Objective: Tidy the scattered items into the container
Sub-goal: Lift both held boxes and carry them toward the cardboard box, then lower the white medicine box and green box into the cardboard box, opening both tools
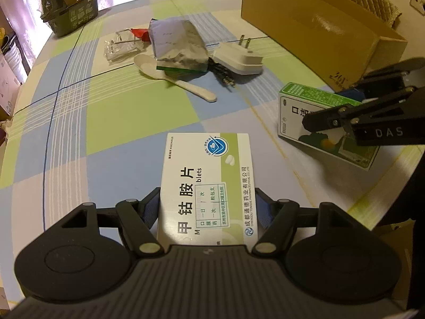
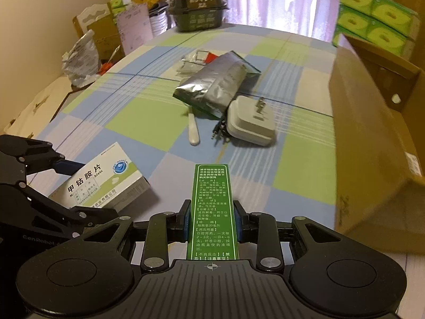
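Note:
My left gripper (image 1: 207,199) is shut on a flat white medicine box (image 1: 209,167), held low over the checked tablecloth. My right gripper (image 2: 212,212) is shut on a green medicine box (image 2: 212,199), gripped by its narrow sides. Each wrist view shows the other hand: the right gripper (image 1: 329,109) with the green box (image 1: 316,98), and the left gripper (image 2: 79,188) with the white box (image 2: 106,180). The open cardboard box (image 1: 305,24) (image 2: 372,138) stands to the right. A foil pouch (image 1: 178,45), a white spoon (image 1: 175,79), a plug adapter (image 1: 239,58) and a clear wrapper (image 1: 122,45) lie mid-table.
A dark food tub (image 2: 196,8) stands at the far table edge. Green tissue packs (image 2: 377,18) are stacked behind the cardboard box. Black cable plugs (image 2: 220,133) lie beside the adapter. Bags and cartons (image 2: 101,40) crowd the floor past the table's left edge.

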### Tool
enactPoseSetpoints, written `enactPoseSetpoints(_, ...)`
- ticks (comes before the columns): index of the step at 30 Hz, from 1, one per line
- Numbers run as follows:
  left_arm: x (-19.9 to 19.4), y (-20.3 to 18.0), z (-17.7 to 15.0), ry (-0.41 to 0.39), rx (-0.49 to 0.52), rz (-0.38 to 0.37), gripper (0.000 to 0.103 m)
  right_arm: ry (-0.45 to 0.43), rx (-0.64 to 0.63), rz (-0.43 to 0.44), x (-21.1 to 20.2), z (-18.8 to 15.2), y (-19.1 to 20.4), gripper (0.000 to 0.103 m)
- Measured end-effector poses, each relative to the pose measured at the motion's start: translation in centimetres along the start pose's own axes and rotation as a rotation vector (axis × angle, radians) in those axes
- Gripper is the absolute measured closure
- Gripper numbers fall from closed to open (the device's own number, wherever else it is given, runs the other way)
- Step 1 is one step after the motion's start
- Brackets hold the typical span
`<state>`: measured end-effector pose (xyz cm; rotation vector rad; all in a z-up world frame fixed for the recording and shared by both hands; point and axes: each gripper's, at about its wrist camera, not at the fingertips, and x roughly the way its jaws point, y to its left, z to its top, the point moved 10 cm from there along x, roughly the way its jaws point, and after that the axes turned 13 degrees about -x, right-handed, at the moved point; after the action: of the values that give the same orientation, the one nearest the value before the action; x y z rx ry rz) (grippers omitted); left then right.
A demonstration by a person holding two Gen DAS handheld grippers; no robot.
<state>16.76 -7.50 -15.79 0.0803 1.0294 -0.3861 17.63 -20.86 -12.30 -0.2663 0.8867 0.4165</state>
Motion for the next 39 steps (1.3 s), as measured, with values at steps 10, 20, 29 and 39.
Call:
enactPoseSetpoints(10, -1.8, -2.1, 0.4, -0.028, 0.016, -0.024, 0.036, -0.029, 0.055, -0.027, -2.7, -1.5, -0.9, 0.07)
enactPoseSetpoints(20, -3.9, -6.4, 6.0, -0.115, 0.077, -0.056, 0.036, -0.175, 0.052, -0.122, -8.4, 2.6, -4.4, 0.07)
enactPoseSetpoints(29, -5.9, -14.2, 12.8, -0.197, 0.172, -0.137, 0.036, -0.275, 0.07, -0.242, -14.0, 5.2, -11.7, 0.07)
enactPoseSetpoints(39, -4.3, -22.9, 17.7, -0.204, 0.241, -0.213, 0.036, -0.273, 0.13, -0.324, -15.9, 3.9, -20.4, 0.07)
